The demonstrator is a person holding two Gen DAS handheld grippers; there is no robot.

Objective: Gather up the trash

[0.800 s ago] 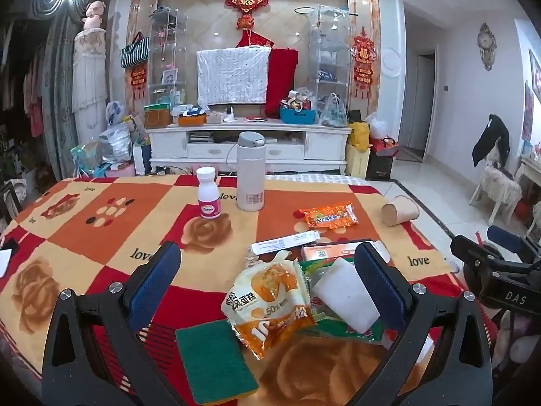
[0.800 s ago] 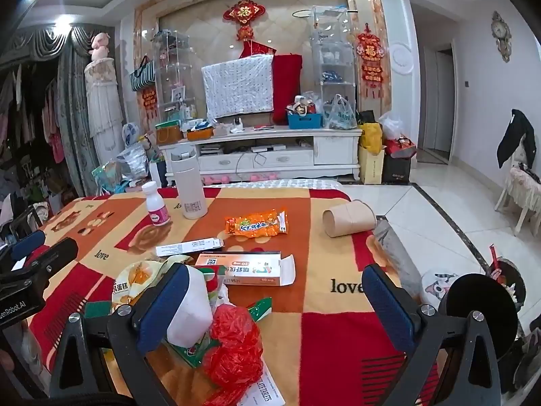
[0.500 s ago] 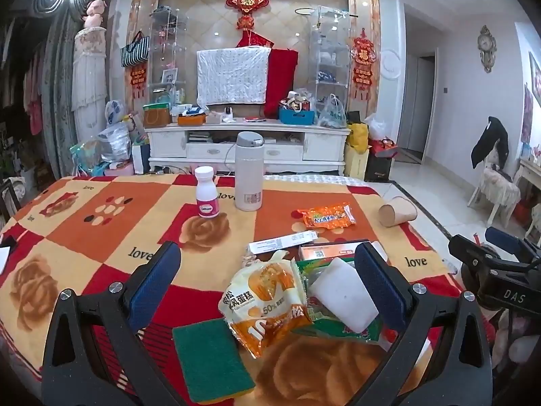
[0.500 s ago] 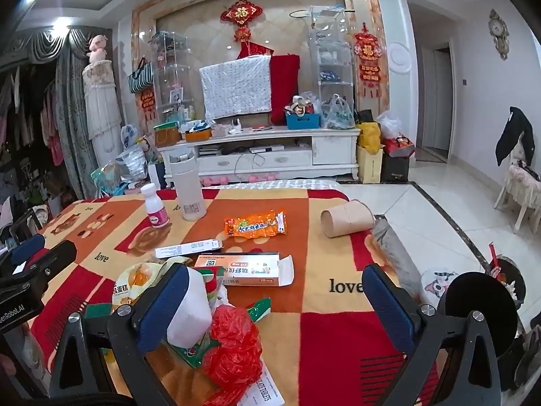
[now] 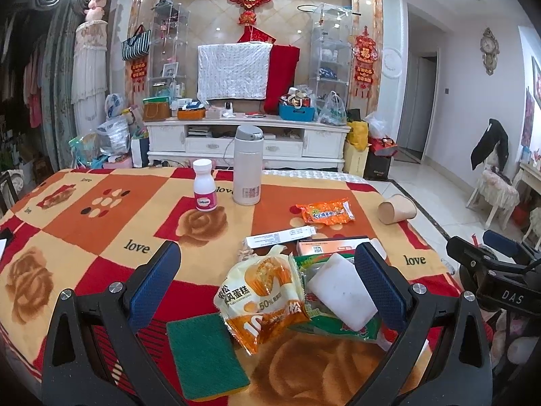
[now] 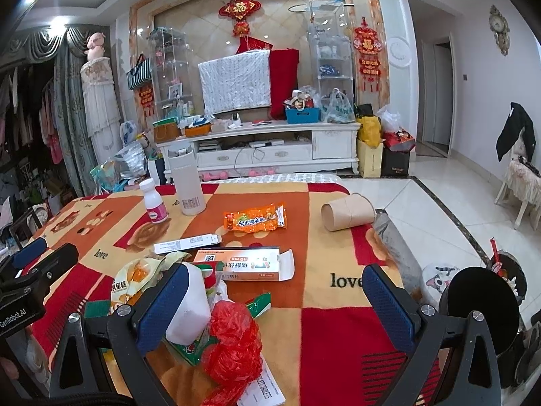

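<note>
Trash lies on the patterned tablecloth (image 5: 101, 237). An orange-and-white snack bag (image 5: 263, 297) lies between the fingers of my open left gripper (image 5: 270, 280), beside a white sponge block (image 5: 341, 291) on green wrappers. A crumpled red plastic bag (image 6: 233, 338) and the white block (image 6: 189, 308) lie by my open right gripper (image 6: 274, 301). Farther off are an orange medicine box (image 6: 243, 265), a long white box (image 6: 186, 243), an orange sachet (image 6: 255, 218) and a tipped paper cup (image 6: 348, 216). Both grippers hold nothing.
A white thermos (image 5: 248, 165) and a pink-labelled pill bottle (image 5: 204, 186) stand at the far side. A green scouring pad (image 5: 203, 352) lies near the left gripper. A bin with trash (image 6: 507, 270) stands on the floor right of the table. The table edge runs along the right.
Both views have shifted slightly; the grippers have crept a little over the table. Both stay open and nothing on the table has moved.
</note>
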